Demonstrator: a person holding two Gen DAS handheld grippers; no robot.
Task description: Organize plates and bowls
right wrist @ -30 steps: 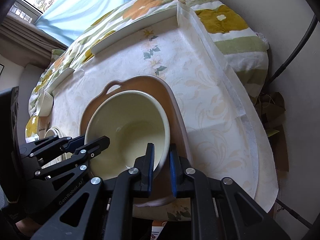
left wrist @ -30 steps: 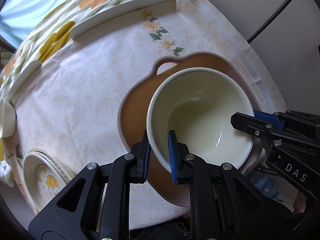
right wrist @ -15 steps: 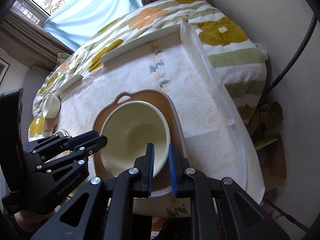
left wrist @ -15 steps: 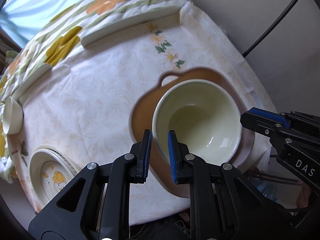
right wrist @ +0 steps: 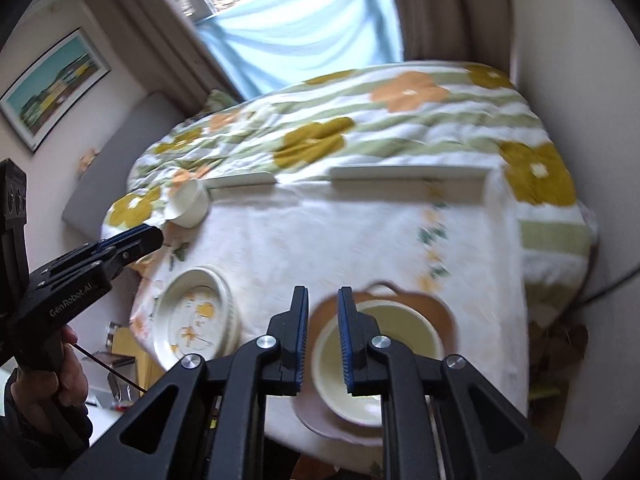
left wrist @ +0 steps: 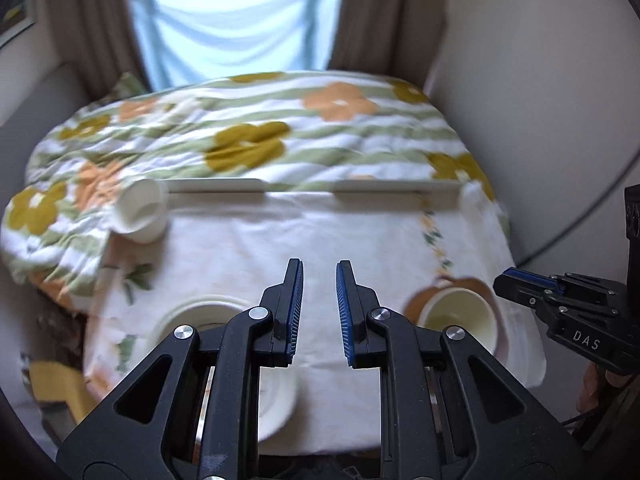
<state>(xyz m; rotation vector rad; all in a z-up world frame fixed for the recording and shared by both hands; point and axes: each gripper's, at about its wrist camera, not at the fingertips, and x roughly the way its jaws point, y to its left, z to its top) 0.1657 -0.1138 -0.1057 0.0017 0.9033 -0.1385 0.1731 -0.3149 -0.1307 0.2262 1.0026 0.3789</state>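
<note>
A window [left wrist: 240, 20] covered by a pale blue sheer, framed by brown curtains [left wrist: 384, 16], lets in daylight. A flower-patterned quilt [right wrist: 360, 132] lies beyond the table's far edge. Plain light walls [right wrist: 568, 40]; a framed picture [right wrist: 52, 88] hangs on the left wall.

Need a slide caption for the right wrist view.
Cream ceramic bowl sits in the brown handled dish; flower-patterned plates stack to its left.

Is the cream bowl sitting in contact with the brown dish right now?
Touching. The right wrist view shows the cream bowl nested inside the brown dish, resting on it with no gap.
</note>
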